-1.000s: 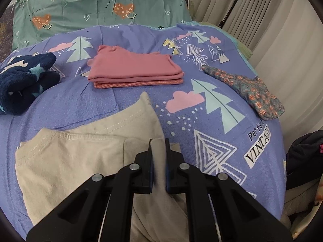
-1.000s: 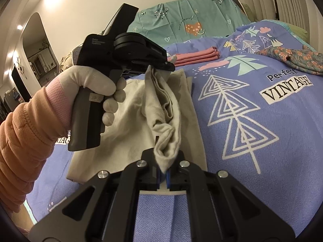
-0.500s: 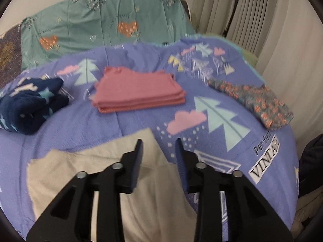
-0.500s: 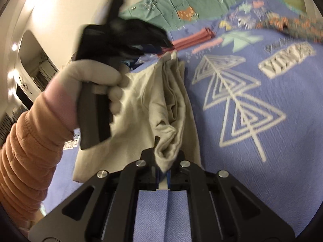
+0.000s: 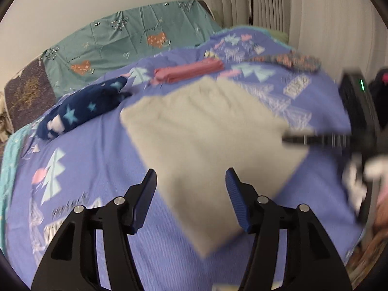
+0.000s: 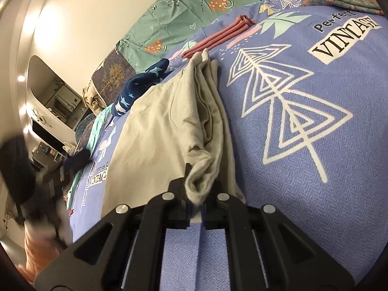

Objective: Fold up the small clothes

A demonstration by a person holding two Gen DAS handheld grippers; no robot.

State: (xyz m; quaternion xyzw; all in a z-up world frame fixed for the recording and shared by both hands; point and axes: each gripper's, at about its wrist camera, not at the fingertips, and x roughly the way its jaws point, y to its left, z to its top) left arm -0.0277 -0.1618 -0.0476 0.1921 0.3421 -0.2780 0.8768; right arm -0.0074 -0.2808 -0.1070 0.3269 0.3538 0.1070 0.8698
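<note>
beige shirt (image 6: 165, 131), soft and limp, is pinched at its bunched corner by the right tongs (image 6: 196, 202); the left tongs (image 5: 190, 194) gape wide.

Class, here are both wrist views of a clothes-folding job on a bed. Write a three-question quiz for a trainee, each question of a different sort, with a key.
1. True or false: the left claw is open and holds nothing.
2. Multiple choice: what does the right claw grip? A) the pink folded clothes B) the beige garment C) the navy star-print garment
3. Fill in: in the right wrist view, the bedspread carries the printed words "Perfect ____".

Key
1. True: the jaws stand wide apart over the beige garment.
2. B: a bunched edge sits pinched between the shut jaws.
3. VINTAGE
</note>
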